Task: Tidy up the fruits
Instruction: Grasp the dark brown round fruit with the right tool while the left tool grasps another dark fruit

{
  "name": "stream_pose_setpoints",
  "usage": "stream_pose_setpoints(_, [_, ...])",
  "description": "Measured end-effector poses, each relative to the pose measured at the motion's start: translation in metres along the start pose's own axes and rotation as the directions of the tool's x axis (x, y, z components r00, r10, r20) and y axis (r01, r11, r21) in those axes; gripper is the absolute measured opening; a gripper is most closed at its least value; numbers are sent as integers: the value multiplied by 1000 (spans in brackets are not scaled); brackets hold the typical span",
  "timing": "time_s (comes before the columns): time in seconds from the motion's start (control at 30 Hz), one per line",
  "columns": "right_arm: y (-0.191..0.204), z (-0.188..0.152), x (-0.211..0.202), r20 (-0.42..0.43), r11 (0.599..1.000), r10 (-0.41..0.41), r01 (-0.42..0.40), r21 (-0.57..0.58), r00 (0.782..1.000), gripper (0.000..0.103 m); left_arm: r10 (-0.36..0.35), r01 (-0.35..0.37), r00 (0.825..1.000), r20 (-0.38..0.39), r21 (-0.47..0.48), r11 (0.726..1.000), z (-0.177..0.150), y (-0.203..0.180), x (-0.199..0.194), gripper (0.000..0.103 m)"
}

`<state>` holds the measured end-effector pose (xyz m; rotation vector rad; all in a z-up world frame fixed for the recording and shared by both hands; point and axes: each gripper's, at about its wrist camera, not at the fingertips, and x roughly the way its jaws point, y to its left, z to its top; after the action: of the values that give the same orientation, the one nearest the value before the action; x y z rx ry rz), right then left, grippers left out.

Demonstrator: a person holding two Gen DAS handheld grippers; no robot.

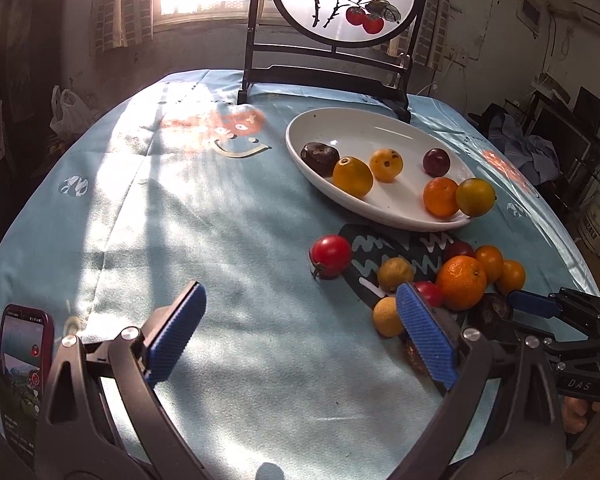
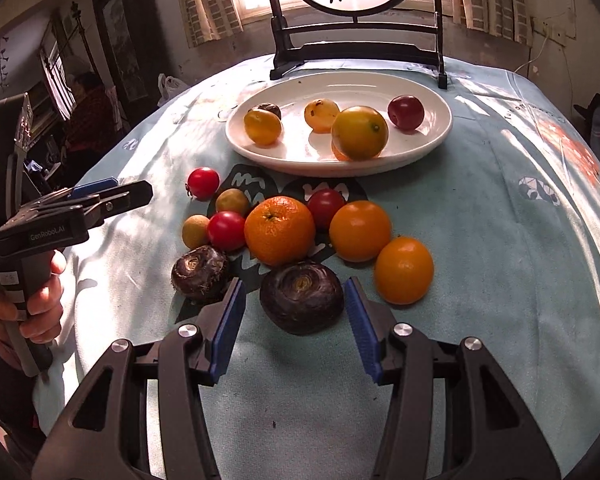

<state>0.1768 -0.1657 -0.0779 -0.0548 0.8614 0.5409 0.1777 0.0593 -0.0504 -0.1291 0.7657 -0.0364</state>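
Observation:
A white oval plate (image 2: 428, 148) (image 1: 304, 128) holds several fruits at the back of the table. Loose fruit lies in front of it: a big orange (image 2: 279, 230) (image 1: 461, 282), red tomatoes (image 2: 203, 183) (image 1: 331, 256), small yellow fruits and two dark water chestnuts. My right gripper (image 2: 296, 312) (image 1: 500, 312) is open, its blue pads on either side of the nearer dark chestnut (image 2: 302, 297) without closing on it. My left gripper (image 1: 300, 320) (image 2: 100, 192) is open and empty, low over the cloth left of the fruit pile.
A dark-framed round painted screen (image 1: 340, 4) stands behind the plate. A red phone (image 1: 22, 376) lies at the near left edge. The light blue tablecloth (image 1: 160, 220) covers the table. Room clutter lies beyond the table's right edge.

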Motion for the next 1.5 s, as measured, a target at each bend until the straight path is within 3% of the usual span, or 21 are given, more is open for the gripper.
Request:
stream_pose_setpoints(0.33, [4, 1, 20, -85, 998, -51, 48, -41, 995, 52, 5, -5, 1000, -5, 1, 1000, 1, 2, 1, 98])
stream_pose_setpoints(0.6, [-6, 1, 9, -27, 1000, -5, 5, 6, 1000, 46, 6, -6, 1000, -25, 8, 1000, -1, 0, 6, 98])
stream_pose_setpoints(0.73, [-10, 2, -8, 51, 999, 34, -36, 40, 998, 47, -79, 80, 995, -62, 13, 997, -6, -7, 7, 98])
stream_pose_setpoints(0.87, [-12, 2, -19, 95, 997, 35, -41, 65, 995, 47, -173, 178, 980, -102, 43, 983, -21, -29, 1, 96])
stream_pose_setpoints(1.03, [-17, 2, -22, 96, 995, 33, -42, 95, 995, 47, -221, 238, 962, -157, 98, 966, -32, -59, 4, 81])
stream_pose_setpoints(1.2, [-18, 0, -24, 102, 994, 32, -42, 102, 994, 47, -225, 253, 949, -222, 106, 962, -37, -76, 17, 57])
stream_pose_setpoints(1.5, [-19, -1, -29, 115, 992, 48, -61, 110, 992, 47, -135, 169, 967, -214, 149, 974, -34, -90, 27, 55])
